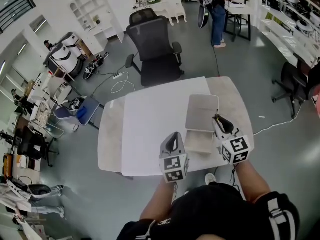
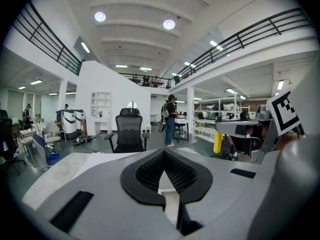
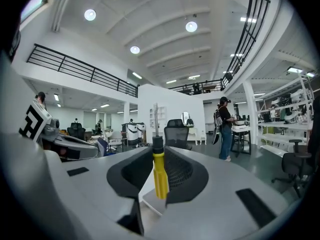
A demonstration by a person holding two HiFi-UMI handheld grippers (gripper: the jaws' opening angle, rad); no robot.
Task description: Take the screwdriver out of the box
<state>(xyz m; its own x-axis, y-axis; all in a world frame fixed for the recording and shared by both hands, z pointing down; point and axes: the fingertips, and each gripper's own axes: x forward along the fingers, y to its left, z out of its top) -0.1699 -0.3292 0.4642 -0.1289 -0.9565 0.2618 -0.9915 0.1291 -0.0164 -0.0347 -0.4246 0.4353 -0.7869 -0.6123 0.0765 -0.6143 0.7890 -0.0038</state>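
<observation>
A yellow-handled screwdriver (image 3: pixel 160 176) with a black collar and a thin metal shaft stands upright between the jaws of my right gripper (image 3: pixel 159 156), which is shut on it. In the head view that right gripper (image 1: pixel 217 119) hovers at the right edge of the open beige box (image 1: pixel 199 143), whose lid (image 1: pixel 202 111) lies flipped back on the white table (image 1: pixel 150 119). The screwdriver itself is too small to make out there. My left gripper (image 1: pixel 173 138) sits just left of the box near the table's front edge. In its own view the left gripper (image 2: pixel 164 159) is shut on nothing.
A black office chair (image 1: pixel 152 49) stands beyond the table's far edge. A person (image 1: pixel 216 11) stands by desks at the back. Shelving (image 1: pixel 287 31) runs along the right wall, and another dark chair (image 1: pixel 292 84) is at the right. Cables lie on the grey floor (image 1: pixel 120 81).
</observation>
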